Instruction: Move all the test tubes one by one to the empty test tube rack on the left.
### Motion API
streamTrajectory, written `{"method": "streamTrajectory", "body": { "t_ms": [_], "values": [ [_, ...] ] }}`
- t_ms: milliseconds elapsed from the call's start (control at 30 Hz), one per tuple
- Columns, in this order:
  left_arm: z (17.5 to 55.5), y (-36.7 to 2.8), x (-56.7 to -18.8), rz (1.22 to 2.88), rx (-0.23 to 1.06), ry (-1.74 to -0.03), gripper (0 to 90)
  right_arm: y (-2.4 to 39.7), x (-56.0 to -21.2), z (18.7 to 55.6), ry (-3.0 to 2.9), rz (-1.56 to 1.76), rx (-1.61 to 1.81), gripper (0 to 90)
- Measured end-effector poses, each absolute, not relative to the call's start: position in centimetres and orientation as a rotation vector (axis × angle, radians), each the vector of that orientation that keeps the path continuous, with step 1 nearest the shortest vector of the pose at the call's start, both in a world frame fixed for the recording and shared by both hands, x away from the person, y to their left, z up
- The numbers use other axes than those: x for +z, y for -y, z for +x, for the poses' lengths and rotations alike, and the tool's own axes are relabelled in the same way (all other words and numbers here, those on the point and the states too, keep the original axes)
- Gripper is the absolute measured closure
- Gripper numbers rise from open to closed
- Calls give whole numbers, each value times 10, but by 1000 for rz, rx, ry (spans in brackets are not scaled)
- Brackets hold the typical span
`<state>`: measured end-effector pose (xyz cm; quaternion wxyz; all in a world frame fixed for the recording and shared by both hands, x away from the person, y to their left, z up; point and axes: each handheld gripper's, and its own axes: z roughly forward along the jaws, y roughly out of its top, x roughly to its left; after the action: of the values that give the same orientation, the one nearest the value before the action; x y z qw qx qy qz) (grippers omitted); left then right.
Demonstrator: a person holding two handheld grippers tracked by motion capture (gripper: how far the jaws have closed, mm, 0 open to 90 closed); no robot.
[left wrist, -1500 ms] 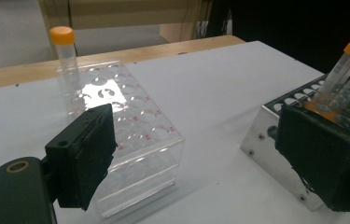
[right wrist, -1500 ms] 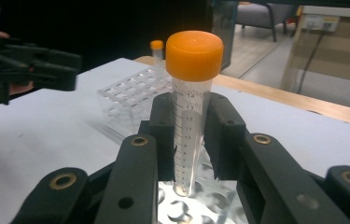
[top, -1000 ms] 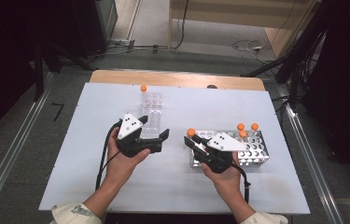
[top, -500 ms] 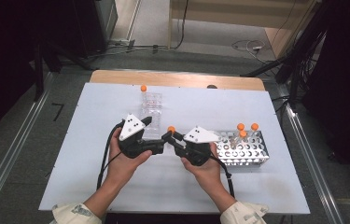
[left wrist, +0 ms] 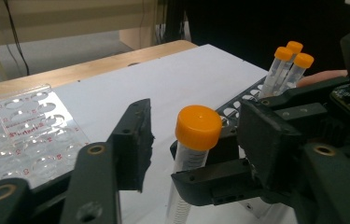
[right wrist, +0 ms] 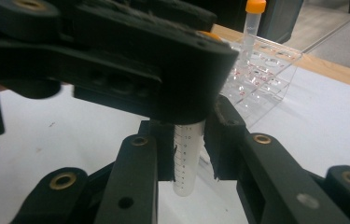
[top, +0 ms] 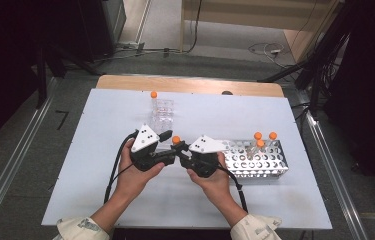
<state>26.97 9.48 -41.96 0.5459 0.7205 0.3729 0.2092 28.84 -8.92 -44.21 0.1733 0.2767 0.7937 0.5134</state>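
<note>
Orange-capped tube [top: 176, 141]: upright between the two tools, left of the metal rack [top: 270, 165].
Right tool [right wrist: 189, 154]: jaws pinching the tube's lower body.
Left tool [left wrist: 191, 140]: jaws have just been closing around the tube below its cap, not yet touching it.
Clear rack [top: 162, 110]: on the counter [top: 75, 165], behind the tube.
Handover tip: left should grip firmly before right lets go, keeping the tube upright.
</note>
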Motion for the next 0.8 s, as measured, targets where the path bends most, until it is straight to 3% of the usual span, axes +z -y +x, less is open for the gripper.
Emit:
{"method": "streamTrajectory", "body": {
  "t_ms": [400, 633, 700, 800],
  "values": [
    [268, -95, -420, 1717, 501, -860, 694, 89, -441, 287, -2254, 784, 1461, 720],
    [269, -97, -420, 1715, 496, -851, 706, 89, -441, 286, -2250, 784, 1464, 712],
    [270, -97, -419, 1709, 487, -855, 709, 89, -440, 286, -2244, 784, 1473, 657],
    [272, -98, -417, 1706, 491, -855, 709, 89, -439, 286, -2232, 800, 1469, 444]
  ]
}}
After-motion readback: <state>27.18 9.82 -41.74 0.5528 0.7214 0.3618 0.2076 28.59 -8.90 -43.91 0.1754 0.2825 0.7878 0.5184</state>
